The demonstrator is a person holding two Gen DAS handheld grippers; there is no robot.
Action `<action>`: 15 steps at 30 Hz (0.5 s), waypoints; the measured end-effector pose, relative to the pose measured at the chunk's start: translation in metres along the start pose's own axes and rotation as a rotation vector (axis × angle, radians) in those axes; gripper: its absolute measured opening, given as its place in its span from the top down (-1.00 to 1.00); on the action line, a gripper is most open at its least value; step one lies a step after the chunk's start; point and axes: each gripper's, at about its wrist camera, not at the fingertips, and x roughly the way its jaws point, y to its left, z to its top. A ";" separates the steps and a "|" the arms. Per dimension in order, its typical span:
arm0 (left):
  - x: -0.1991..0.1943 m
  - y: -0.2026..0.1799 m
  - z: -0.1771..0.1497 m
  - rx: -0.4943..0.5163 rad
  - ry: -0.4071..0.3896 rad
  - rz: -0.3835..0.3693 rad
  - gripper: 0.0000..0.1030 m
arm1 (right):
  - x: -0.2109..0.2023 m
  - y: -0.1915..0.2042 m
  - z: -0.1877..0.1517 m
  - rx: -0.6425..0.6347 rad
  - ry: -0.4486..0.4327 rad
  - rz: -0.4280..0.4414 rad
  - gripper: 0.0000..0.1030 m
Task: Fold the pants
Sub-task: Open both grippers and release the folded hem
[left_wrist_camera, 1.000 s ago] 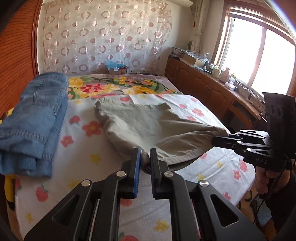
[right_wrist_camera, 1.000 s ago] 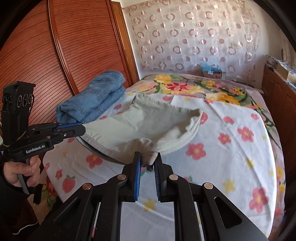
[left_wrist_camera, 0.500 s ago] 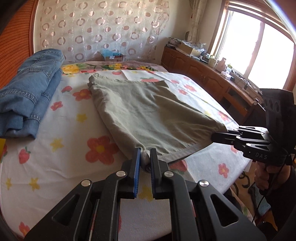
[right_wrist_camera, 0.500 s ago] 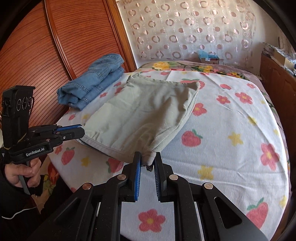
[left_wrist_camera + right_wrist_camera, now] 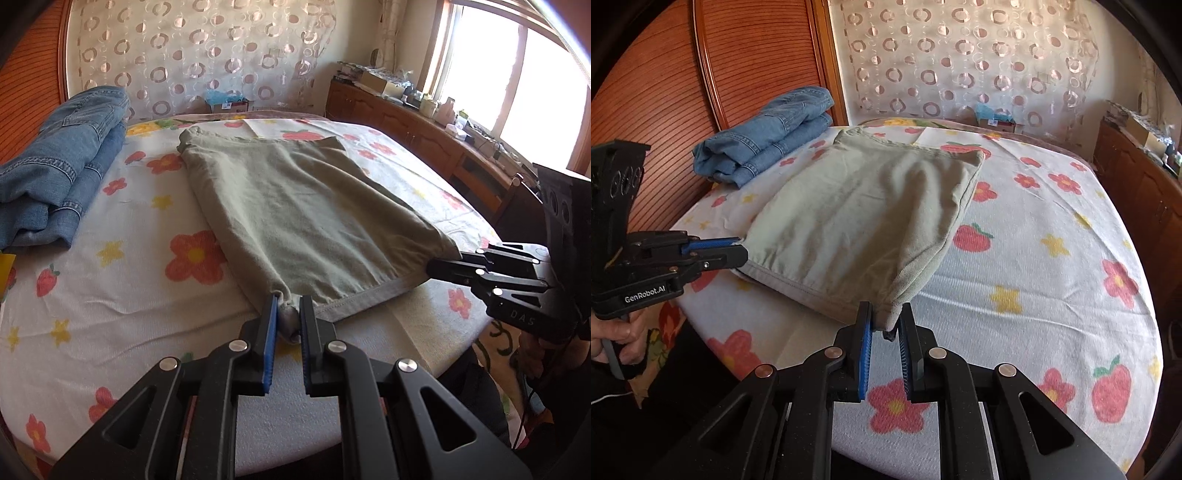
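Pale olive-green pants (image 5: 295,210) (image 5: 864,214) lie folded into a broad panel on the flower-print bed sheet (image 5: 122,280), stretched toward the bed's near edge. My left gripper (image 5: 288,310) is shut on the near left corner of the pants. My right gripper (image 5: 886,317) is shut on the near right corner, which bunches between its blue pads. In the left wrist view the right gripper (image 5: 436,266) shows at the right, and in the right wrist view the left gripper (image 5: 738,251) shows at the left. The hem between them is taut, slightly above the sheet.
Folded blue jeans (image 5: 62,166) (image 5: 768,136) lie beside the wooden headboard (image 5: 665,85). A wooden cabinet (image 5: 424,133) with clutter runs under the window. A small box (image 5: 993,118) stands by the patterned curtain. A person's hand (image 5: 617,339) holds the left gripper's handle.
Both grippers have come down and back toward the bed's near edge with the pants corners. The pants, sagging and lifted before, now lie spread flatter over the sheet.
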 end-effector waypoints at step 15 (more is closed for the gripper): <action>0.008 0.009 -0.009 -0.040 0.023 -0.048 0.12 | -0.003 -0.004 -0.011 0.035 -0.011 -0.026 0.60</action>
